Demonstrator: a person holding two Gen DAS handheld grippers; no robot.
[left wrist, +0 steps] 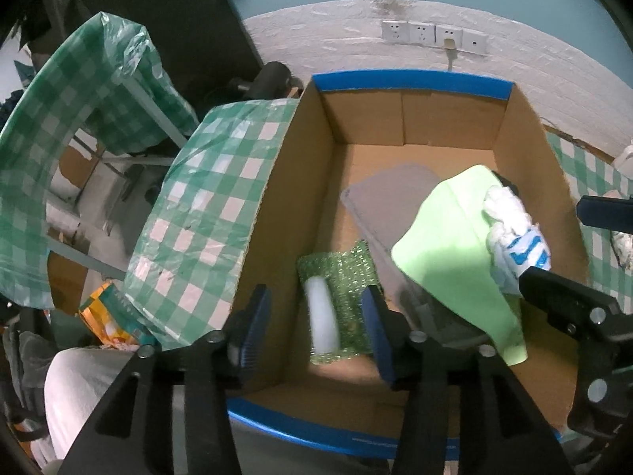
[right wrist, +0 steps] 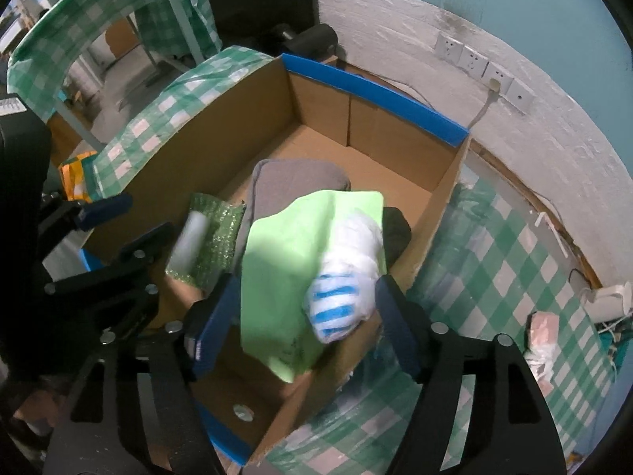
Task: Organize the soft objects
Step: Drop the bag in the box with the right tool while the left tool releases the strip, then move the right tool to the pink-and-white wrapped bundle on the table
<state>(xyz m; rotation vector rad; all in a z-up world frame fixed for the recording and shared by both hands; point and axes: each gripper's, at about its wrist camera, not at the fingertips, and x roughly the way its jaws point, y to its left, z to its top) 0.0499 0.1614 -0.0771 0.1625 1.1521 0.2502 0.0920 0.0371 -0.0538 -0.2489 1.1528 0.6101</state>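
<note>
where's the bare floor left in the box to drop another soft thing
Bare cardboard runs along the far wall of the box, behind the grey mat, and down the left wall beyond the green mesh sponge. The near right is crowded: the green cloth and the white bundle are piled there.
</note>
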